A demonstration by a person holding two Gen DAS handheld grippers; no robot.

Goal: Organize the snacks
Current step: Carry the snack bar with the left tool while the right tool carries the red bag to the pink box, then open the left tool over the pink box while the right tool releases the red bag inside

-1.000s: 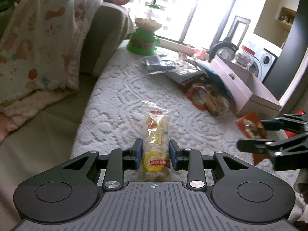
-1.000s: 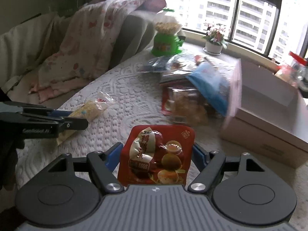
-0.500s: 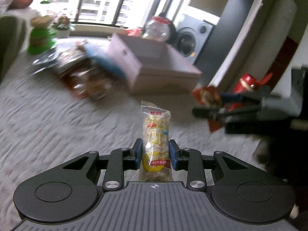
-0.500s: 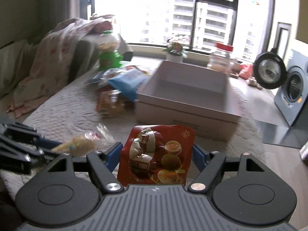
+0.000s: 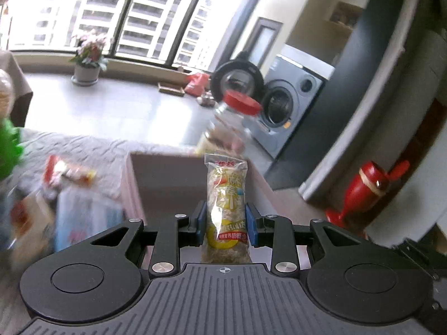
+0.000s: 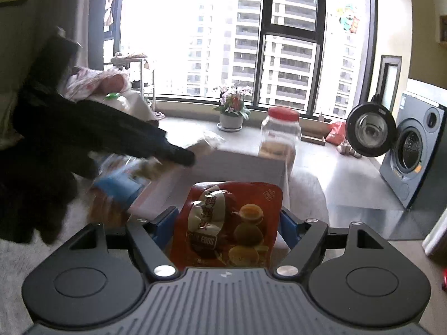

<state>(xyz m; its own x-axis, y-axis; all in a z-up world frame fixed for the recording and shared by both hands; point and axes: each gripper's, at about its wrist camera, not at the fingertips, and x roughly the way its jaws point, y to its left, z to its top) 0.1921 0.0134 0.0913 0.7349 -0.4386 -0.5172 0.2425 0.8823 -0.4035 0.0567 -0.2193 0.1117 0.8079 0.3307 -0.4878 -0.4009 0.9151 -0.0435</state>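
Between the blue pads of the left gripper (image 5: 225, 223): a clear snack bar (image 5: 226, 209), upright, clamped narrow at its lower half, hanging above the open pink box (image 5: 134, 184). Between the wider-set pads of the right gripper (image 6: 227, 223): a red egg packet (image 6: 226, 226), gripped by its two side edges, also in front of that box (image 6: 234, 164). Left of the box, blurred: a heap of other snack bags (image 5: 69, 195) on a white textured bedspread (image 5: 92, 153). At the box's far corner, a clear jar with a red lid (image 6: 280, 134). Beyond, a pale floor, a potted flower (image 6: 232, 111) on the window ledge, tall buildings outside the window (image 6: 251, 42), and a grey washing machine (image 6: 413, 153) with its round door swung open. Lower right in the left view, a red toy figure (image 5: 366, 192) against the wall. Across the left of the right view, dark and blurred, the left gripper (image 6: 178, 155) and gloved hand (image 6: 42, 167).
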